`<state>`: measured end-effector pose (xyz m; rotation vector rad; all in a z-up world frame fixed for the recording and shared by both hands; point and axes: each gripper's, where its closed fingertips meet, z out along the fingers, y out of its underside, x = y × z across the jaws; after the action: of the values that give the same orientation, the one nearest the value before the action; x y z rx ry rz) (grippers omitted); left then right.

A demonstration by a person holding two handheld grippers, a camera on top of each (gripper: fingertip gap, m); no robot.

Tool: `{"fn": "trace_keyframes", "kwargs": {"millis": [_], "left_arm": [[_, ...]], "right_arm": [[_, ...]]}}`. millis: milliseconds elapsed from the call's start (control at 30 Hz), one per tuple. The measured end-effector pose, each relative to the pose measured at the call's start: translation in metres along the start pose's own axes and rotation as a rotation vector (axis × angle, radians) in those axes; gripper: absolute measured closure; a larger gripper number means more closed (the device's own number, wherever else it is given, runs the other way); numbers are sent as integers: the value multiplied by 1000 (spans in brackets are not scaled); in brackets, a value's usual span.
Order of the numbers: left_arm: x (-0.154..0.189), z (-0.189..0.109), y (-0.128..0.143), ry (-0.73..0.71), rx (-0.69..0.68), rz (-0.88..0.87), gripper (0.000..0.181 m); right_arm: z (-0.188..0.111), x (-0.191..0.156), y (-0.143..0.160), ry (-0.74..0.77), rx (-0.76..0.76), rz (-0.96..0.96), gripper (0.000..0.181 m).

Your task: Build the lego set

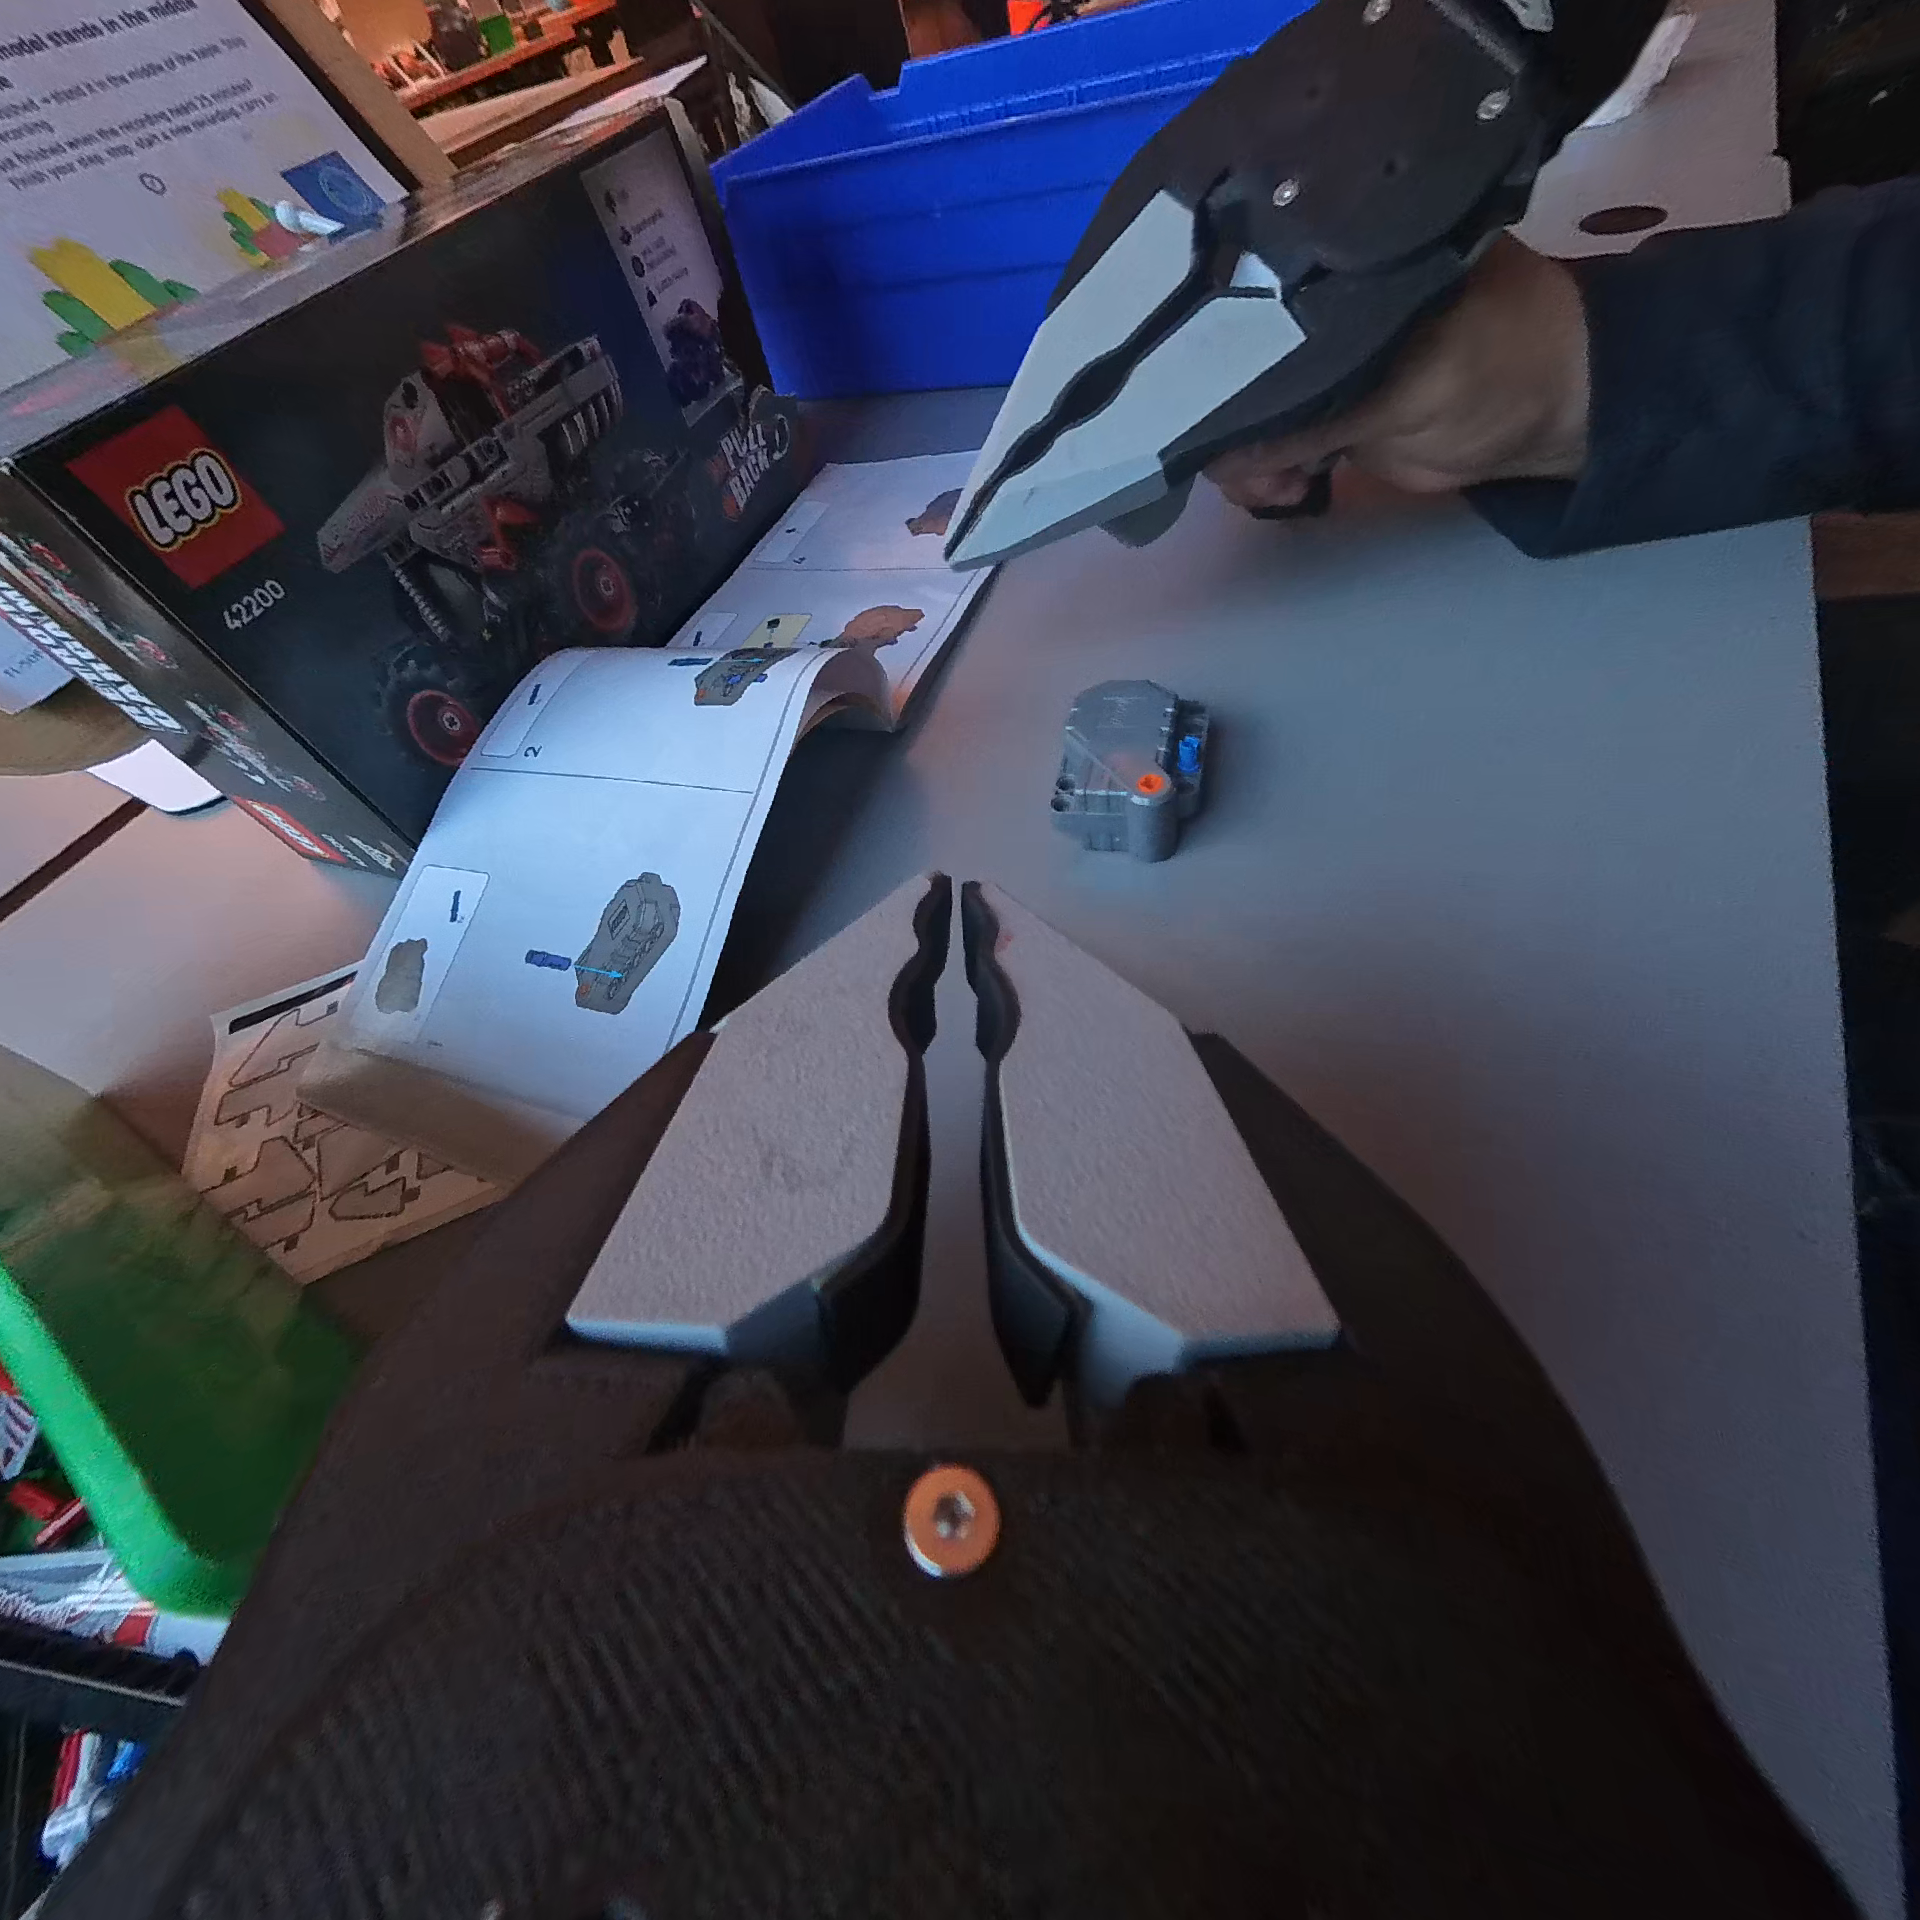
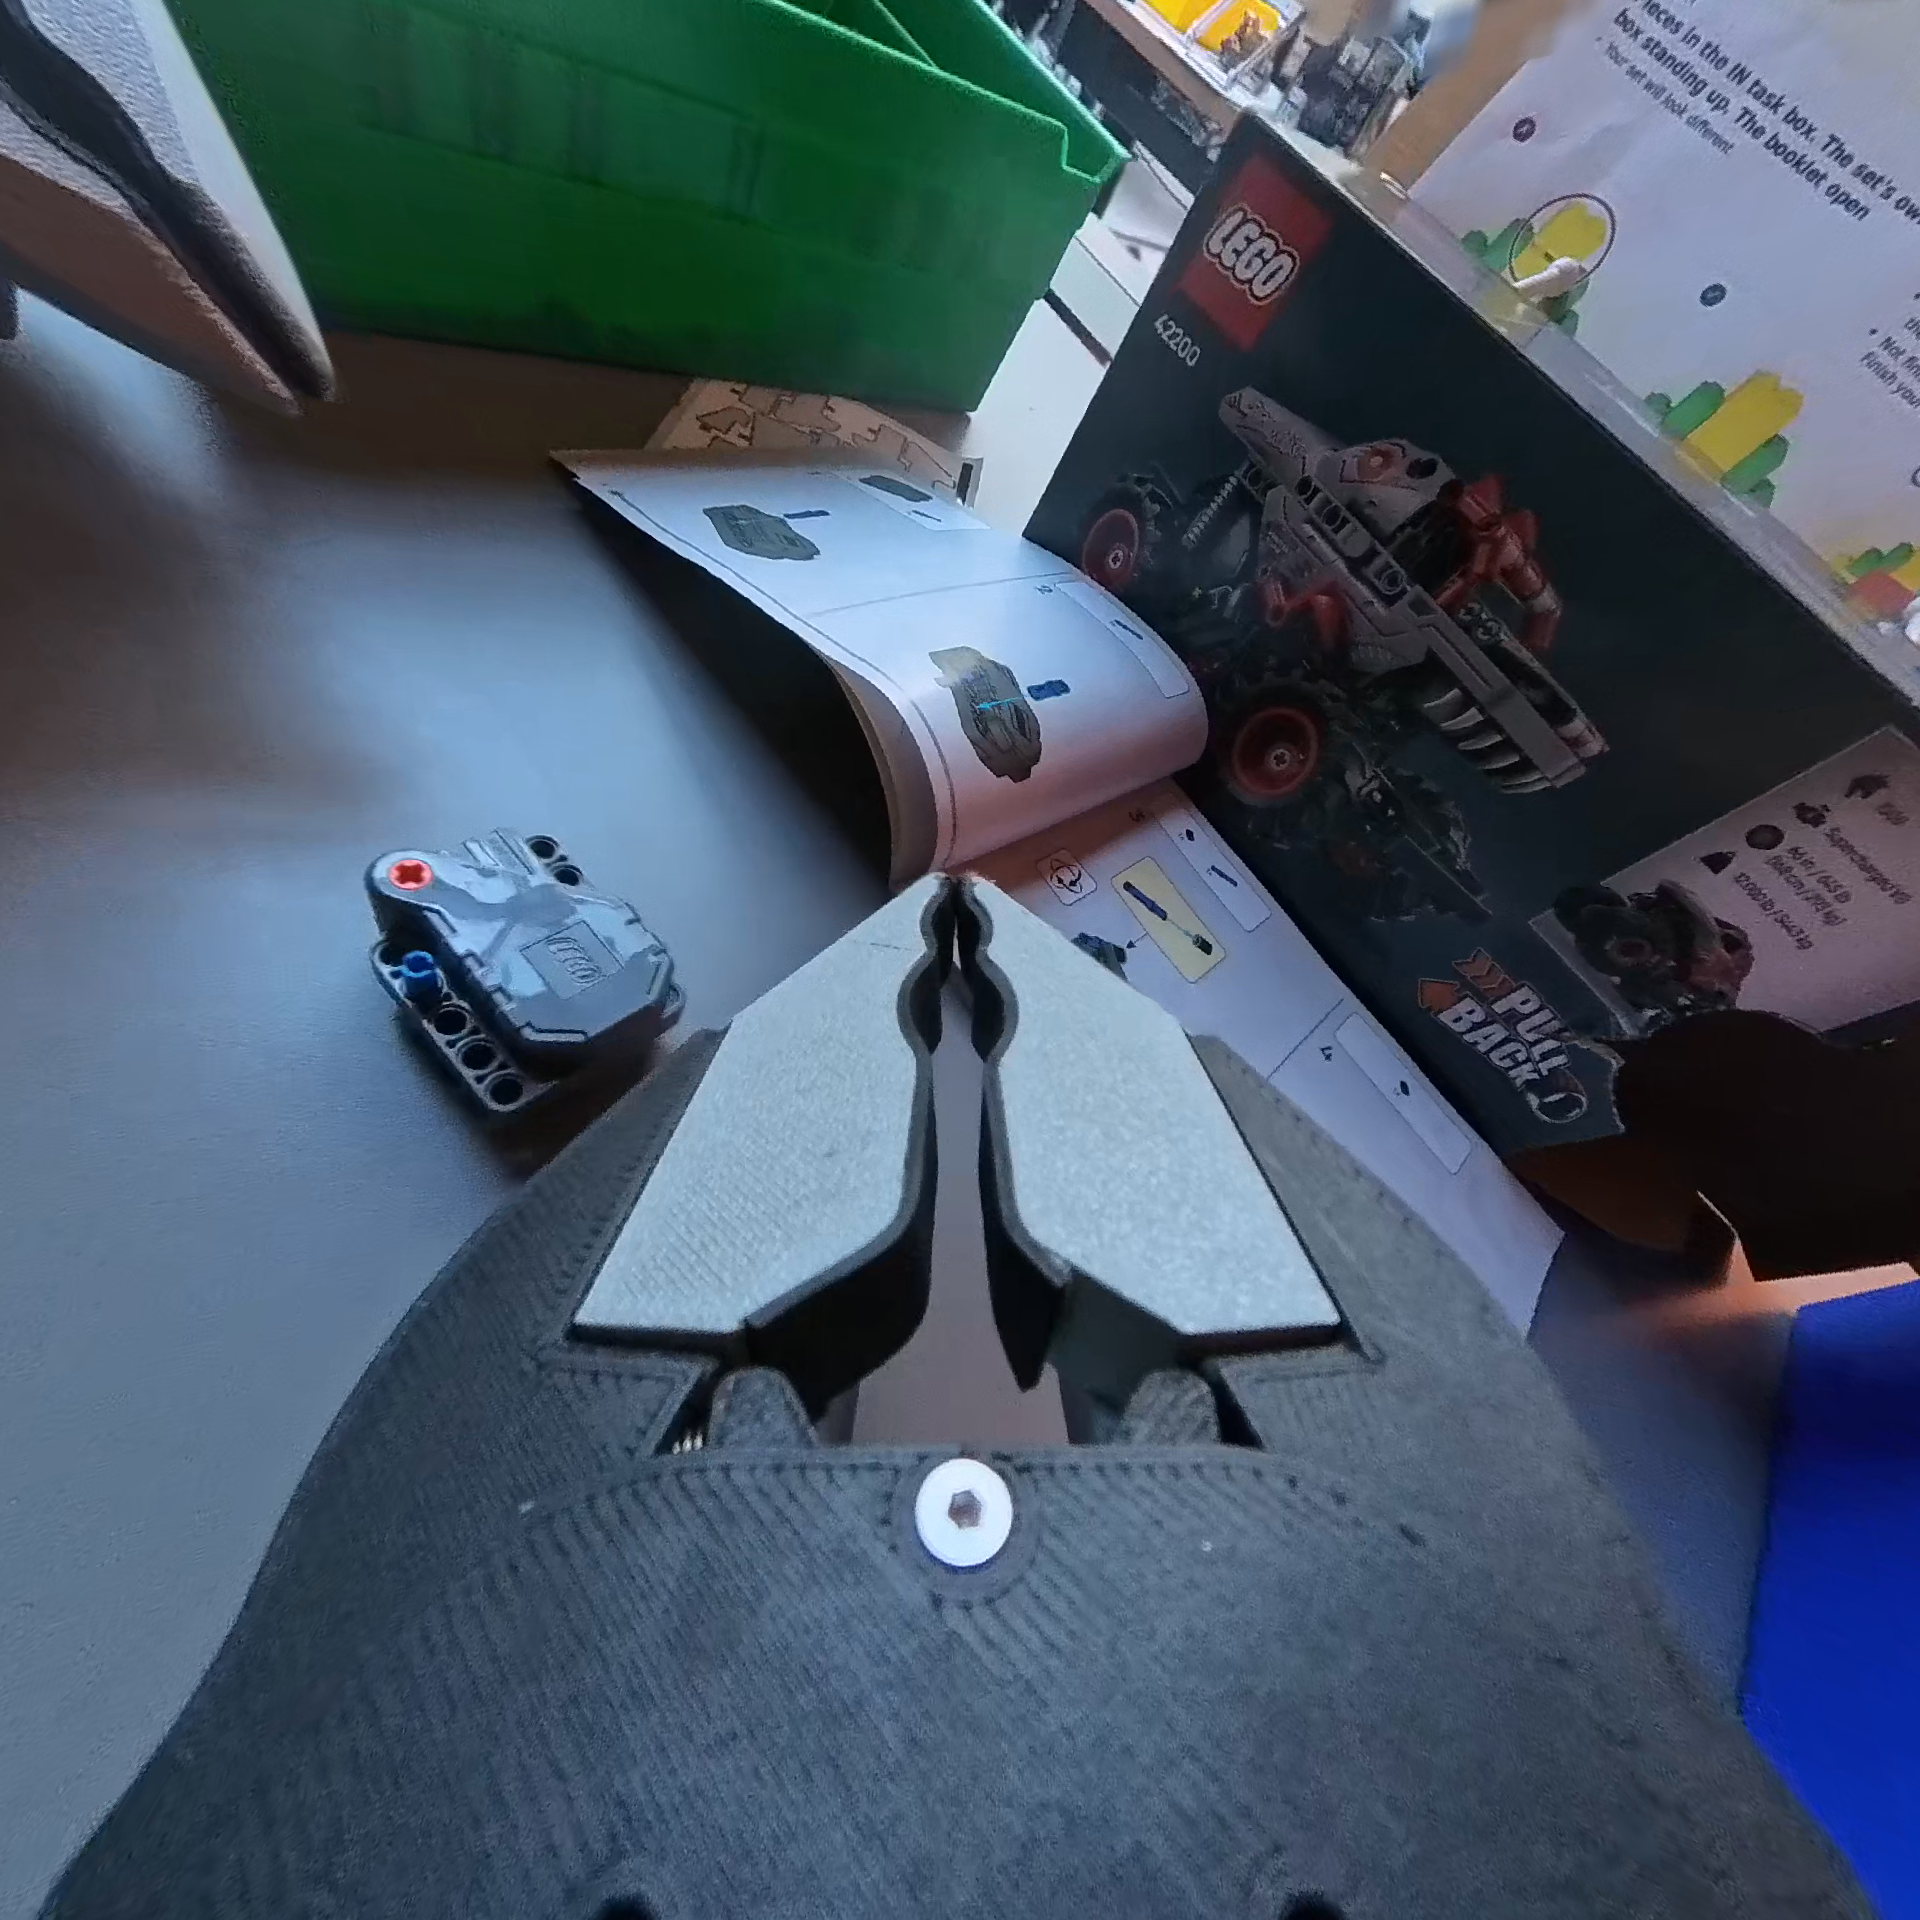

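Observation:
A grey pull-back motor block (image 1: 1132, 770) with a small blue pin and an orange axle hole lies on the grey table; it also shows in the right wrist view (image 2: 525, 968). My left gripper (image 1: 956, 885) is shut and empty, a short way in front of the block. My right gripper (image 2: 956, 883) is shut and empty, its tips over the open instruction booklet (image 2: 1039, 727), to the right of the block. In the left wrist view the right gripper (image 1: 961, 551) hovers over the booklet's (image 1: 613, 831) far page, held by a hand.
The set's dark box (image 1: 343, 540) stands behind the booklet, also in the right wrist view (image 2: 1455, 644). A blue bin (image 1: 914, 229) sits at the back, a green bin (image 2: 644, 177) at the left. A sticker sheet (image 1: 281, 1164) lies under the booklet. A printed sign (image 1: 125, 156) stands behind the box. The gap from one gripper's tips to the other's is roughly 15 cm. The grey pull-back motor block (image 1: 1132, 770) lies around 8 cm away from my left fingertips.

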<state>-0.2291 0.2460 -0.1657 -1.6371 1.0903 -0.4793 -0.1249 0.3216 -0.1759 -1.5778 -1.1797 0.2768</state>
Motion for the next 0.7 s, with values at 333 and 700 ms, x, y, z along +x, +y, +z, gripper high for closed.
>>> {"fn": "trace_keyframes", "kwargs": {"millis": [333, 700], "left_arm": [[6, 5, -5, -10, 9, 32, 181], [-14, -77, -36, -109, 176, -187, 180]], "right_arm": [[2, 3, 2, -5, -4, 42, 181], [-2, 8, 5, 27, -6, 53, 181]]}}
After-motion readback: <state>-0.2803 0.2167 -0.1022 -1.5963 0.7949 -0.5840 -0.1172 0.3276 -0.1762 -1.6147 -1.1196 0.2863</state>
